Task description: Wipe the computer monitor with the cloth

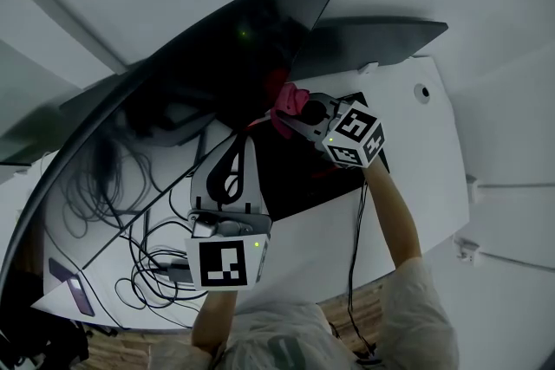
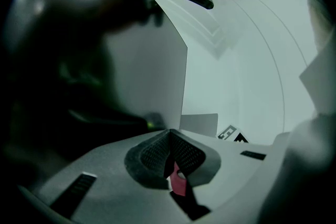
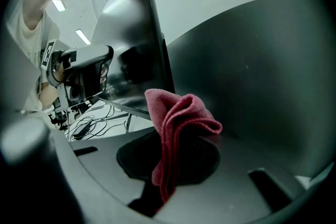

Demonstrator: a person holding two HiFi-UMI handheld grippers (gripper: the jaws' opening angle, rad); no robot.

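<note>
A big dark monitor [image 1: 208, 56] runs from the upper right down to the lower left, and a second dark screen [image 1: 381, 35] stands behind it at the right. My right gripper [image 1: 301, 113] is shut on a bunched pink-red cloth [image 1: 289, 100], which is close to where the two screens meet. In the right gripper view the cloth [image 3: 178, 123] sticks up from the right gripper [image 3: 168, 162] just before a dark screen [image 3: 257, 81]. Nearer me, my left gripper [image 1: 232, 150] is shut and empty in front of the big monitor. In its own view the left gripper [image 2: 169, 152] has its pads pressed together beside the monitor's edge [image 2: 181, 81].
A black mat [image 1: 299, 178] lies on the white desk [image 1: 416, 160] under the right gripper. Tangled cables [image 1: 130, 256] and a small purple object [image 1: 74, 286] sit at the lower left. The desk's front edge and a wooden floor [image 1: 355, 316] are below.
</note>
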